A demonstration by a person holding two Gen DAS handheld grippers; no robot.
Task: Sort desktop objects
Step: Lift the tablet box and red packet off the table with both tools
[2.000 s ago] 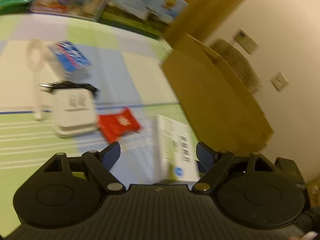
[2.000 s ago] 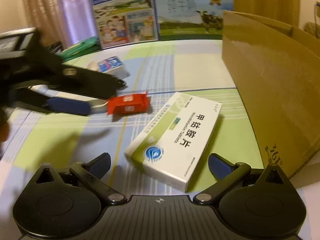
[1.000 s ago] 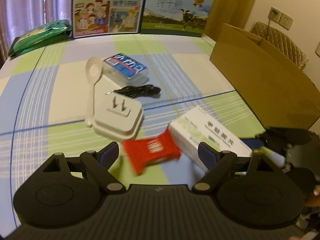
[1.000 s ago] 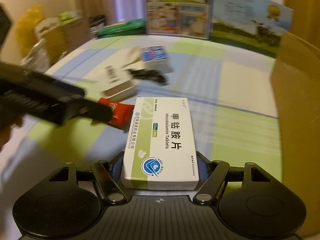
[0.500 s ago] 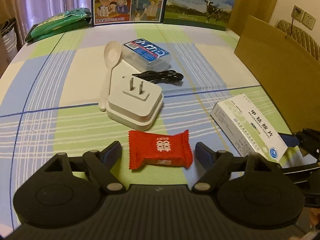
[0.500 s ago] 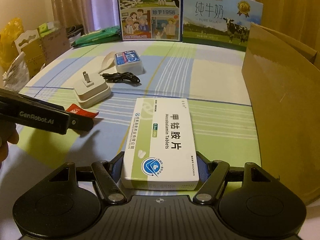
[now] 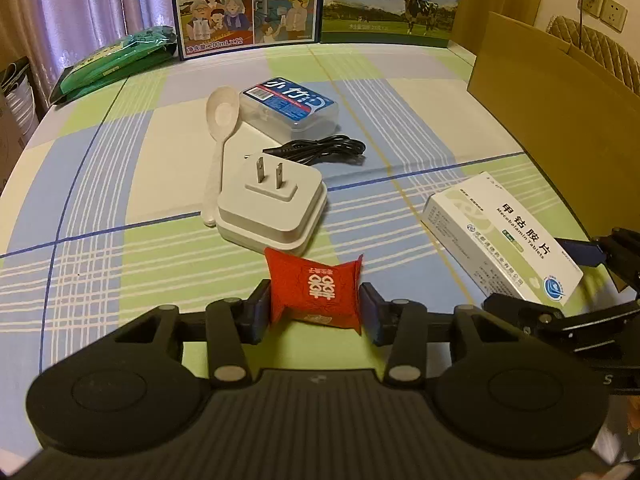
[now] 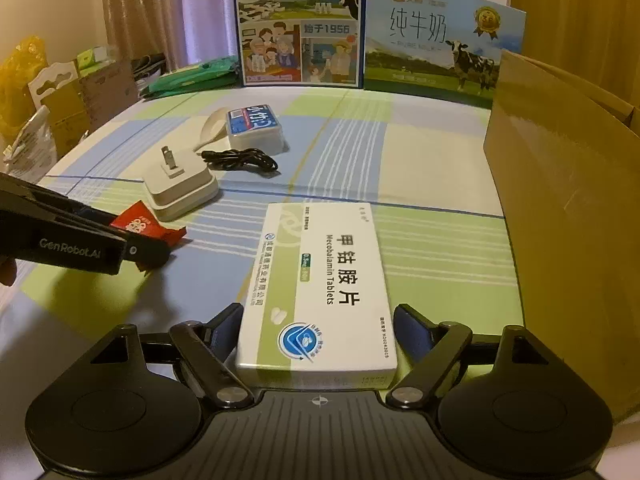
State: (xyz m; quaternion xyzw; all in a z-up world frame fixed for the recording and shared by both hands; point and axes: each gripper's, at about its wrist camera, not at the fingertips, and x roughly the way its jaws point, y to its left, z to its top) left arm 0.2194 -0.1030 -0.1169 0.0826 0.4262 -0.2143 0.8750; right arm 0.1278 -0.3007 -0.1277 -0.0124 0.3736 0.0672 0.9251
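The left gripper (image 7: 316,312) has its fingers (image 7: 256,316) pressed against both sides of the red candy packet (image 7: 316,286), which sits between them. The right gripper (image 8: 318,332) straddles the tablet box (image 8: 320,292); its fingers (image 8: 224,330) stand beside the box's near end, and whether they touch it I cannot tell. Just beyond the left fingers lie the white plug adapter (image 7: 272,208), the spoon (image 7: 218,144), the black cable (image 7: 320,148) and the plastic case (image 7: 288,106) on the checked counter (image 7: 120,184). Only the right view shows a fingertip (image 8: 7,273) under the level left gripper (image 8: 132,246), and the cluttered boxes (image 8: 60,96) off its left. The cardboard box (image 8: 560,200) rises right of the right fingers; milk cartons (image 8: 300,28) stand farthest.
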